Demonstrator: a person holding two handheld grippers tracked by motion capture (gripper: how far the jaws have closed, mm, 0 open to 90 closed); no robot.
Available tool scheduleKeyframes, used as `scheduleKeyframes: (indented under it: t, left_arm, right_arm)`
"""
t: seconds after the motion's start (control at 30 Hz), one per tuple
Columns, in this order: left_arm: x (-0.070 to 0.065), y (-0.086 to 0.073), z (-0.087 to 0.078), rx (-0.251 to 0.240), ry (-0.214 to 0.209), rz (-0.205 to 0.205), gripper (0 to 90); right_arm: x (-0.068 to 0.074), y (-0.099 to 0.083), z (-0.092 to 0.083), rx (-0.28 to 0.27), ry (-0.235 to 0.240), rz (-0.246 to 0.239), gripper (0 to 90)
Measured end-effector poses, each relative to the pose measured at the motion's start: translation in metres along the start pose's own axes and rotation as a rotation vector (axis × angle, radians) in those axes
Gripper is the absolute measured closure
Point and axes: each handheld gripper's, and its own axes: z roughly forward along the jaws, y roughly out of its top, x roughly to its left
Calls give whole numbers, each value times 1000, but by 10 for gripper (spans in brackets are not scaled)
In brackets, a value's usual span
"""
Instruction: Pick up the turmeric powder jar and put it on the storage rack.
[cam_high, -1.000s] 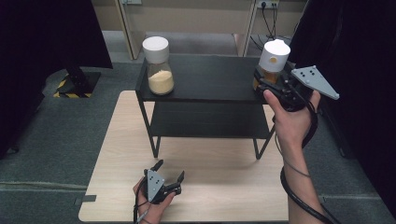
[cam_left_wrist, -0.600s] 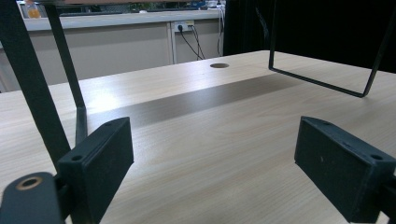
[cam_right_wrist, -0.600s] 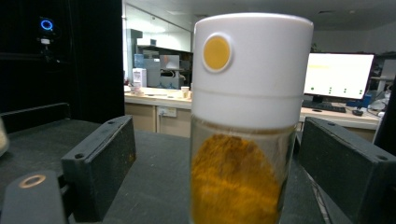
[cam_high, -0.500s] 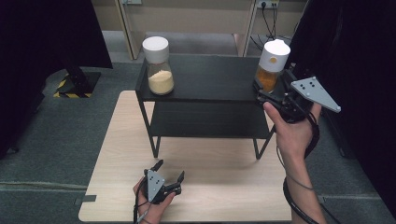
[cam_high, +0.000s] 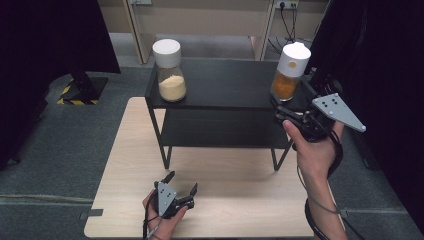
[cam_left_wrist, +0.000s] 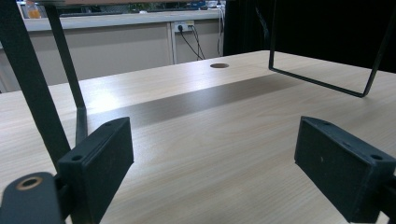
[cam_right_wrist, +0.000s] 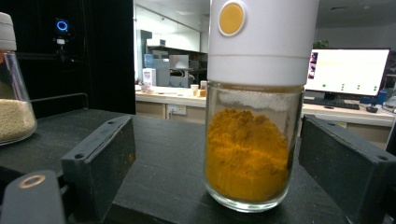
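Observation:
A glass jar of orange powder (cam_high: 290, 72) with a white lid stands at the right end of the black shelf's top (cam_high: 225, 82). My right gripper (cam_high: 281, 111) is just in front of it, open. In the right gripper view the orange jar (cam_right_wrist: 250, 149) stands upright between the two pads (cam_right_wrist: 100, 163), touching neither. A second jar with pale yellow powder (cam_high: 170, 75) stands at the shelf's left end and shows as a pale jar (cam_right_wrist: 14, 112) at that view's left edge. My left gripper (cam_high: 181, 182) rests open near the table's front edge, nothing between its pads (cam_left_wrist: 100, 163).
The two-tier black shelf stands on a light wooden table (cam_high: 130, 165). Its thin legs (cam_left_wrist: 65, 60) rise just ahead of the left gripper. A cable hole (cam_left_wrist: 219, 66) lies farther along the tabletop. Dark curtains flank both sides.
My right gripper has drawn back toward the near side and a little lower, away from the orange jar, which stays in place. The left gripper has not moved.

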Motion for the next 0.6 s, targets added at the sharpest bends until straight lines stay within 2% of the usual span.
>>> scheduleKeyframes:
  t: [0.6]
  left_arm:
    - [0, 0, 0, 0, -1, -1, 112]
  right_arm:
    - [0, -16, -18, -13, 7, 4, 115]
